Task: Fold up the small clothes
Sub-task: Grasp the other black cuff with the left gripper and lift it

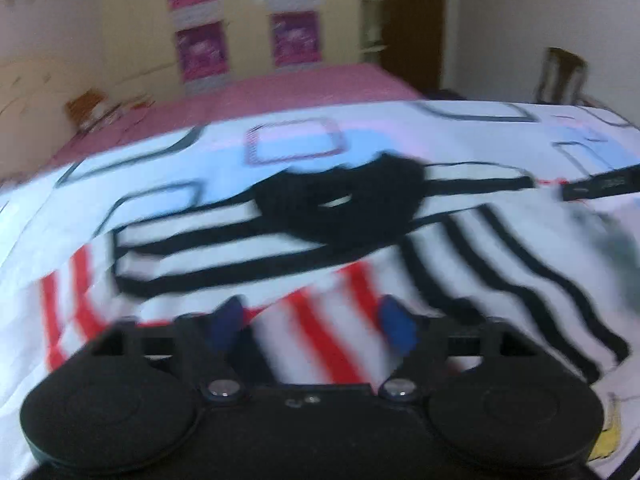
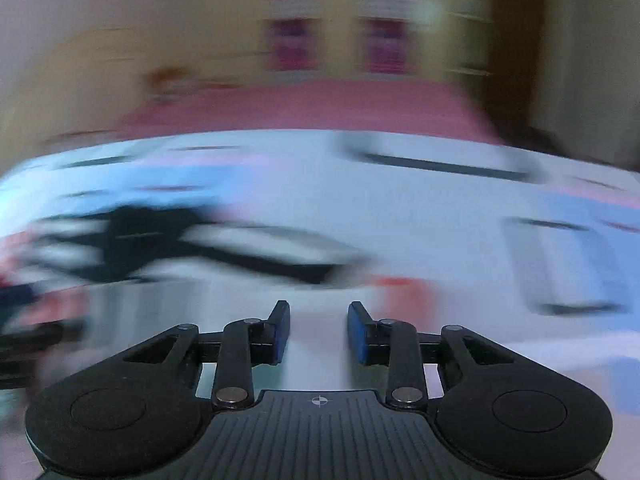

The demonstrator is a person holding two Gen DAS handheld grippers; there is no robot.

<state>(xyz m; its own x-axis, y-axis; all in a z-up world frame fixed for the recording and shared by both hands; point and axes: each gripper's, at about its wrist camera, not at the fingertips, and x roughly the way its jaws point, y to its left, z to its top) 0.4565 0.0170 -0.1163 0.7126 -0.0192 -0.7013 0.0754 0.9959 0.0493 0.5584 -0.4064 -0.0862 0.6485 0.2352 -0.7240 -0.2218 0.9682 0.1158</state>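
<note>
A small striped garment (image 1: 280,248), white with black and red stripes and a black collar (image 1: 344,204), lies on a patterned white sheet (image 1: 440,140). My left gripper (image 1: 312,322) is open, its blue pads (image 1: 396,324) spread just above the red-striped part. In the right wrist view the garment (image 2: 168,248) is a blur at the left. My right gripper (image 2: 319,332) is open and empty over bare sheet (image 2: 400,208), to the right of the garment.
A pink bedspread (image 1: 280,92) lies beyond the sheet. A cupboard with magenta posters (image 1: 248,28) stands at the back. A dark chair (image 1: 560,76) is at the far right. Both views are motion-blurred.
</note>
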